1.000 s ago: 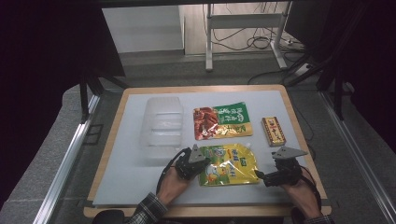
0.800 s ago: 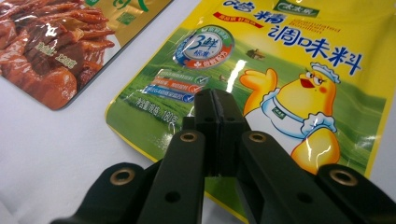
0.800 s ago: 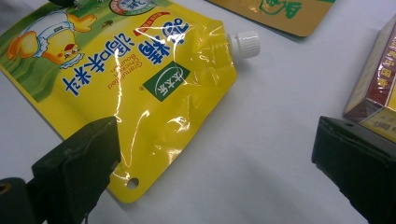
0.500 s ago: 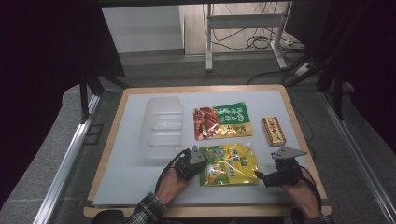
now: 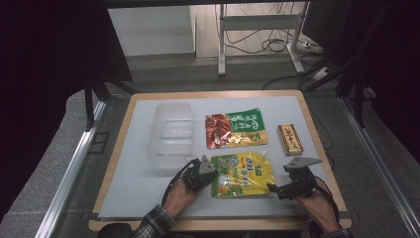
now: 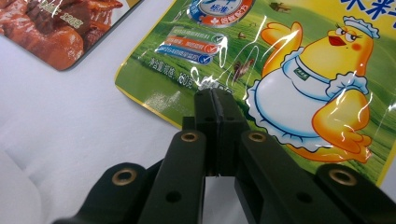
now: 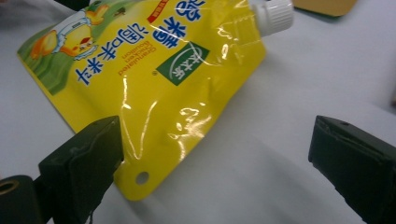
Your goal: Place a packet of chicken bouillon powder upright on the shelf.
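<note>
Pouch first: the yellow spouted pouch (image 5: 242, 173) lies flat on the counter (image 5: 129, 198), between your two tools, white cap (image 7: 274, 13) pointing away from your right one. Your left tool (image 5: 210, 171) is clenched on the pouch's near left edge; in the left gripper view its jaws sit pressed together over the green border, right beside the cartoon chick print, so it grips that edge or at least pins it. Your right tool (image 5: 271, 188) is released, jaws spread wide, with the pouch's punched-hole corner (image 7: 141, 177) lying just ahead of its left jaw and nothing between the pads.

Step in hand, as I read it: securing the pouch from both sides, left side done, right side not yet. Next move calls for you to slide the right tool forward so the hole corner sits between the jaws, then close, keeping the left clamp steady so the slick film doesn't skate.

Further out from the tools: the red-and-green food packet (image 5: 236, 130) lies just beyond the pouch, a small brown box (image 5: 290, 139) sits beyond the right tool, and a clear plastic tray (image 5: 171, 134) rests beyond the left tool.
</note>
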A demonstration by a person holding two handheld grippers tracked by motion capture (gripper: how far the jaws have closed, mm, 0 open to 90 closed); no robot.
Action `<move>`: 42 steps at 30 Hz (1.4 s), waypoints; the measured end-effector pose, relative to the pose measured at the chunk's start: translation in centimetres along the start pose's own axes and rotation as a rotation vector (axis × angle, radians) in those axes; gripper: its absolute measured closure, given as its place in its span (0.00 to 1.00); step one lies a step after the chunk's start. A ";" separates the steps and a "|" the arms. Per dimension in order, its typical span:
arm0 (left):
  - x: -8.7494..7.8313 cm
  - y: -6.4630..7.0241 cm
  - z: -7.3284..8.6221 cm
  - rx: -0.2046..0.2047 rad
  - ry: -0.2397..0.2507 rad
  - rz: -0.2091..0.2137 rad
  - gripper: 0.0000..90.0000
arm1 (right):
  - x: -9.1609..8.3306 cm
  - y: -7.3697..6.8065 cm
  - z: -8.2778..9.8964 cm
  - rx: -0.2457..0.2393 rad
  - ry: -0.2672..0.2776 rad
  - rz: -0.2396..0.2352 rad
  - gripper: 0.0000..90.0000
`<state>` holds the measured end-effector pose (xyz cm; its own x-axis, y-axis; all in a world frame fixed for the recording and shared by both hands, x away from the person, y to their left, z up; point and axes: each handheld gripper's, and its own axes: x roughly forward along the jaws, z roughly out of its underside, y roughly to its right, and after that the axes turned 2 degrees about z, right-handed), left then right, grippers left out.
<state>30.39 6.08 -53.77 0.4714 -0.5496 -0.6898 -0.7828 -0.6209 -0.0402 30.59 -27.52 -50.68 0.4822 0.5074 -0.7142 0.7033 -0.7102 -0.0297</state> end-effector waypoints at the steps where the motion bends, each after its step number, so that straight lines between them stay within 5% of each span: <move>1: 0.0 0.0 0.0 0.002 -0.001 -0.001 1.00 | 0.2 -0.1 0.0 0.004 -0.004 -0.007 0.03; 14: 0.0 0.0 0.0 0.005 0.001 0.003 1.00 | 2.2 -0.9 -1.1 0.038 -0.047 -0.057 0.04; 22: 0.0 0.0 0.1 -0.003 0.003 0.003 1.00 | 3.3 0.0 -1.7 0.172 -0.053 -0.185 0.22; 33: 0.1 0.0 0.1 -0.006 0.002 0.003 1.00 | 3.9 0.6 -1.8 0.254 -0.037 -0.286 0.37; 34: 0.1 0.0 0.1 -0.006 0.002 0.002 1.00 | 4.0 0.8 -1.8 0.292 -0.027 -0.347 0.43; 38: 0.1 -0.1 0.1 -0.001 0.005 0.003 1.00 | 3.8 0.1 -2.4 0.238 -0.015 -0.334 0.53; 42: 0.0 0.0 0.2 0.012 0.013 -0.002 1.00 | 3.1 0.1 -2.8 0.250 0.031 -0.336 0.69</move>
<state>30.31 6.16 -53.94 0.4784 -0.5554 -0.6802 -0.7866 -0.6154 -0.0508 33.66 -24.64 -50.94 0.2656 0.7428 -0.6146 0.6774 -0.5974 -0.4292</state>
